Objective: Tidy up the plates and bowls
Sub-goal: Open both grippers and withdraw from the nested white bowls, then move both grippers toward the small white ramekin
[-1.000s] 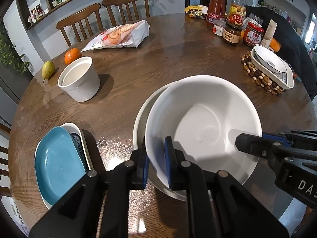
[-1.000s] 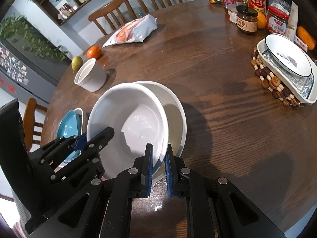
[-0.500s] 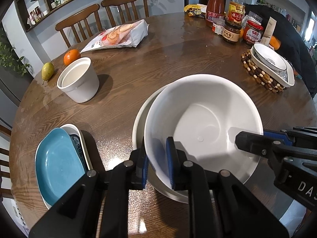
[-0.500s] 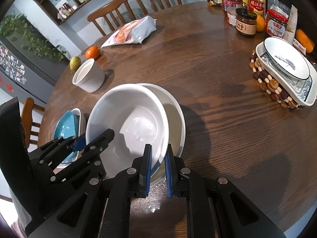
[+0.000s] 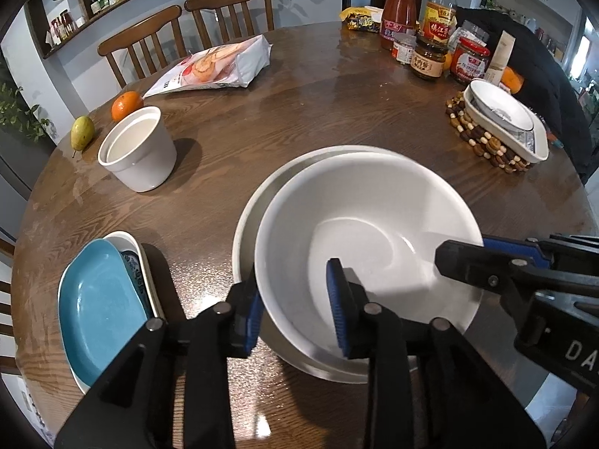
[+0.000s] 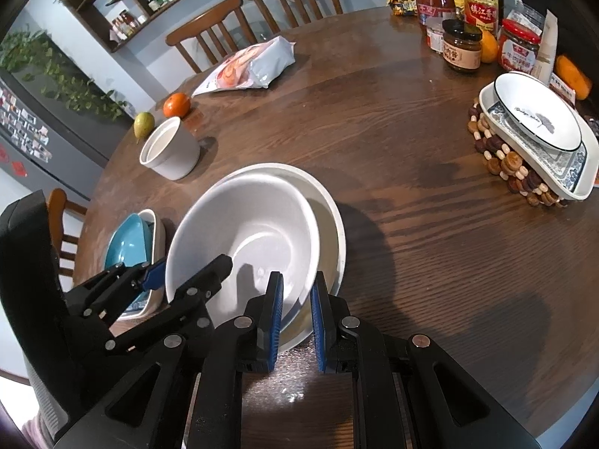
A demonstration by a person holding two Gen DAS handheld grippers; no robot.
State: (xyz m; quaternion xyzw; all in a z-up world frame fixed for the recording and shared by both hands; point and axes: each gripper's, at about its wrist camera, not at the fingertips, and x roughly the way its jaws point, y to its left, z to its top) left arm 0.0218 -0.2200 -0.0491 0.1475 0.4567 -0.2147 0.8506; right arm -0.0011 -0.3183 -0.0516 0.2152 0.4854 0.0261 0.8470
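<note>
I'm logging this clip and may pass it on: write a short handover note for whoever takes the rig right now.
Left gripper: jaws opening, the upper white bowl's near rim between them, pads no longer pressing.
Right gripper: shut on the upper white bowl's rim.
Things: that bowl sits off-centre inside the larger white bowl mid-table. Blue plate lies on a patterned dish at the left; another bowl-in-dish stack rests on a beaded trivet at the right. A white cup stands alone.
Done: bowls nested.
Left: release right, perhaps centre the bowl, place the cup.

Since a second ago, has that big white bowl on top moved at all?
Yes. The top white bowl has settled lower into the bowl beneath, nesting more centred.
</note>
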